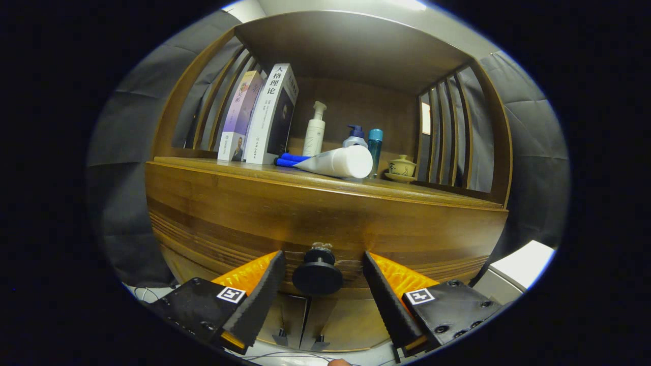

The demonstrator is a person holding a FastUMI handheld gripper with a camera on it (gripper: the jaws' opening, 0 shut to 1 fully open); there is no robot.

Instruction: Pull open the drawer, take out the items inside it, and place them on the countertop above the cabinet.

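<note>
The wooden drawer front spans the cabinet just below the countertop and looks closed; its inside is hidden. A round black knob sticks out from it. My gripper is open, with one finger on either side of the knob and a gap on both sides, so neither finger touches it. On the countertop above lie a white tube on its side and blue pens right behind it.
Leaning books stand at the countertop's back left. A white pump bottle, two smaller bottles and a lidded cup sit behind the tube. Slatted shelf sides flank the countertop. Cabinet doors are below the drawer; a white box sits right.
</note>
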